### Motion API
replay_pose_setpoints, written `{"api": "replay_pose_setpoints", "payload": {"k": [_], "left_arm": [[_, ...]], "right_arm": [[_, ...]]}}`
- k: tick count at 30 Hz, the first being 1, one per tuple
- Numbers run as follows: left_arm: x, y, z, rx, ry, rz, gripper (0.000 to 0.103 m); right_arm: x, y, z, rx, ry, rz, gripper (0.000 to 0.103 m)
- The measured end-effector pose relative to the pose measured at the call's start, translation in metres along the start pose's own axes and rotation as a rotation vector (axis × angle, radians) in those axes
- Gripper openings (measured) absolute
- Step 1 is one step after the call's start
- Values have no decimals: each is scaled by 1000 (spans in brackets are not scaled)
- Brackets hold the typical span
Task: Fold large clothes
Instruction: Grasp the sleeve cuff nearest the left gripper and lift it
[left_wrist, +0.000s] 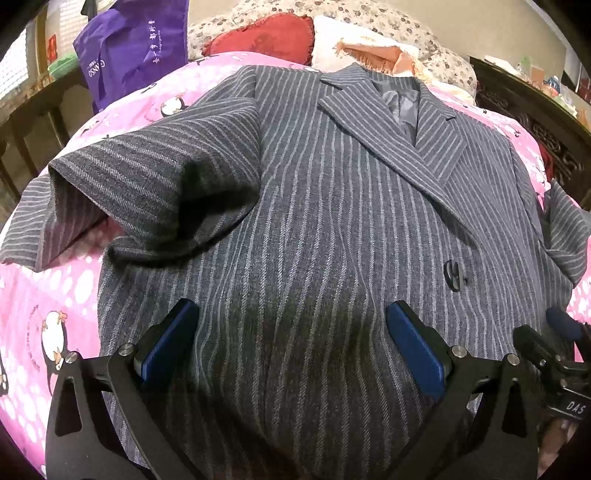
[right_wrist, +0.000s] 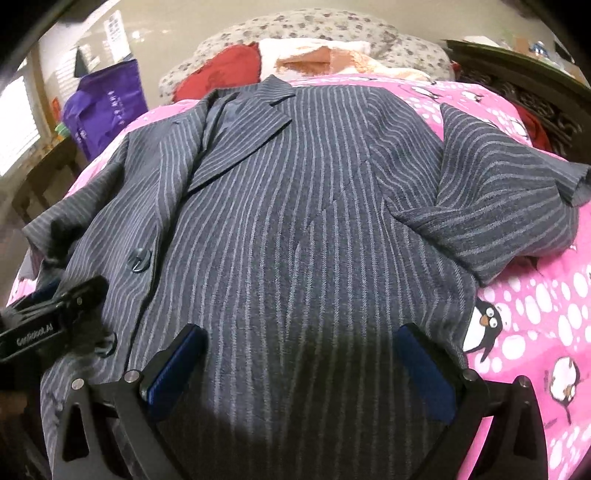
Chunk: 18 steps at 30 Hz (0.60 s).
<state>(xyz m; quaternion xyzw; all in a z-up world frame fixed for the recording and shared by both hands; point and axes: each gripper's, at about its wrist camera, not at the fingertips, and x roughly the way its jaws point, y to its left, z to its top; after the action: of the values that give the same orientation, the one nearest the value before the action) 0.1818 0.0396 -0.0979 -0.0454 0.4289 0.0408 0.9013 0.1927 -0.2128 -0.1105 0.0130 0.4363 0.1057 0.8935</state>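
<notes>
A jacket (left_wrist: 314, 221) is spread flat on a blanket (left_wrist: 55, 295), its collar at the far end. One sleeve (left_wrist: 147, 184) is folded in at the left. Pillows (left_wrist: 266, 37) are piled behind the jacket. A bag (left_wrist: 136, 48) is stood at the far left.

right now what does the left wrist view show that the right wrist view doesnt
Only the left wrist view shows the jacket's left sleeve bunched up on the blanket and the left tool, open. Only the right wrist view shows the right sleeve spread out on the blanket and the right tool, open. Both share the striped jacket lying face up, its button, the pink penguin blanket, the purple bag and the red pillow.
</notes>
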Motion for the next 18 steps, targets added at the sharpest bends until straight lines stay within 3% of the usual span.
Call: {"api": "replay_pose_setpoints", "payload": {"k": [4, 10, 14, 18], "left_arm": [[-4, 3, -3, 2, 8, -39, 103], [-44, 27, -12, -11, 33, -122, 103], [-83, 95, 4, -115, -67, -61, 103], [-79, 186, 10, -307, -108, 17, 102]], "right_arm": [[1, 2, 1, -12, -1, -13, 103], [0, 2, 0, -9, -4, -14, 103], [-2, 2, -2, -5, -8, -11, 103], [-2, 2, -2, -5, -8, -11, 103]]}}
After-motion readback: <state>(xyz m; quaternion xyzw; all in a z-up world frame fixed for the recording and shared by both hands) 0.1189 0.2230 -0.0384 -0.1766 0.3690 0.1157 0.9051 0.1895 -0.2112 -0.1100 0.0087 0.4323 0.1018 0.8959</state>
